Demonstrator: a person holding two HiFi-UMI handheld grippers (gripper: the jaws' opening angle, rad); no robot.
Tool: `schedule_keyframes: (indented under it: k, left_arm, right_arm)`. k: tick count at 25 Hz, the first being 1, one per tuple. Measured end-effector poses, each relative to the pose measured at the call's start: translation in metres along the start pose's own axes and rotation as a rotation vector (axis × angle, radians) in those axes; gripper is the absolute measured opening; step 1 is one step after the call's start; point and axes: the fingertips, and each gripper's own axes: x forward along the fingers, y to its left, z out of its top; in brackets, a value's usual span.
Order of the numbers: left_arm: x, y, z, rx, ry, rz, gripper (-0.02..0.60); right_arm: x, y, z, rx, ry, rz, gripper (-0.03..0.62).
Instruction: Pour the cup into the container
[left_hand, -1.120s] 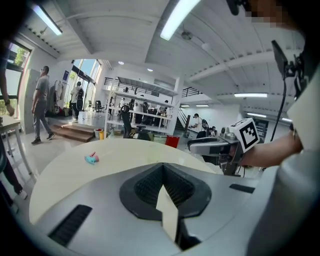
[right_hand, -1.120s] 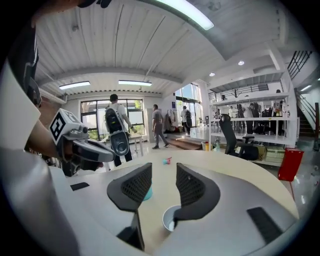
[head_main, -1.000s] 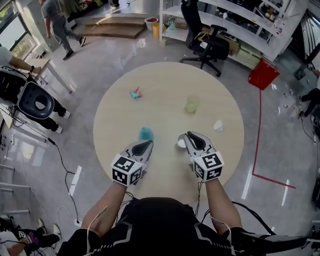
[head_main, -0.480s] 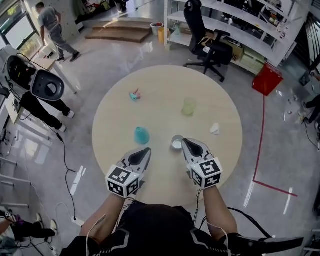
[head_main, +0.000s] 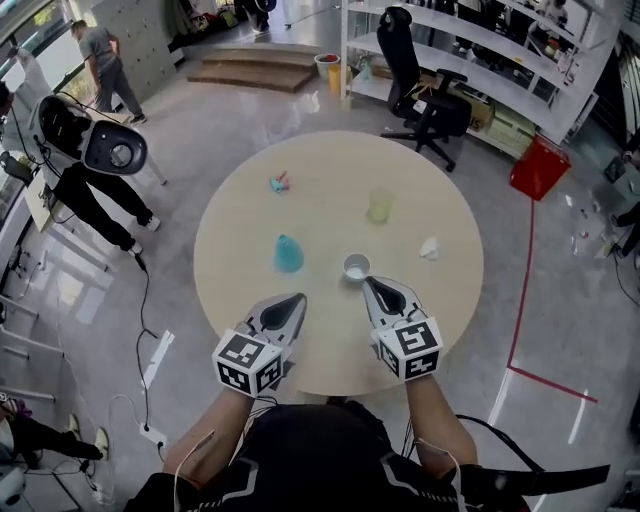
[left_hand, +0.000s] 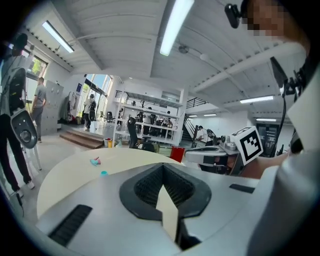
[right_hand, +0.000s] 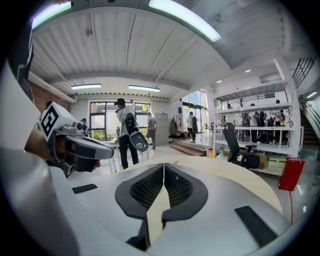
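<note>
On the round table a blue cup stands left of centre. A small white cup stands to its right, and a pale yellow-green container stands farther back. My left gripper is shut and empty, a little short of the blue cup. My right gripper is shut too, its tip just near of the white cup, and I cannot tell whether it touches the rim. In the left gripper view the jaws meet with nothing between them. The right gripper view shows the same, with neither cup in sight.
A crumpled white scrap lies at the right of the table and a small pink and teal thing at the far left. A black office chair, shelves and a red bin stand beyond. People stand at the left.
Both grippers have drawn back toward me from the cups. The right tip, earlier beside the white cup, is now just near of it. The cups have stayed in place.
</note>
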Motion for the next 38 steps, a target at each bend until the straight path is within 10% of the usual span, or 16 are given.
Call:
schedule_keyframes:
  k: [9,21,38]
  left_arm:
    - [-0.117,-0.023,-0.055,0.078,0.006,0.030,-0.009]
    - [-0.231,-0.107,-0.097,-0.052,-0.040,-0.036,-0.009]
    - [-0.265,-0.324,-0.113,0.054,-0.041,0.118,-0.009]
  right_arm:
    - [-0.062,0.105,-0.012,-0.089,0.013,0.010,0.009]
    - [-0.181,0.207,-0.024,-0.047,0.043,0.013,0.009]
    - [-0.402,0.184,-0.082,0.003,-0.008,0.122,0.009]
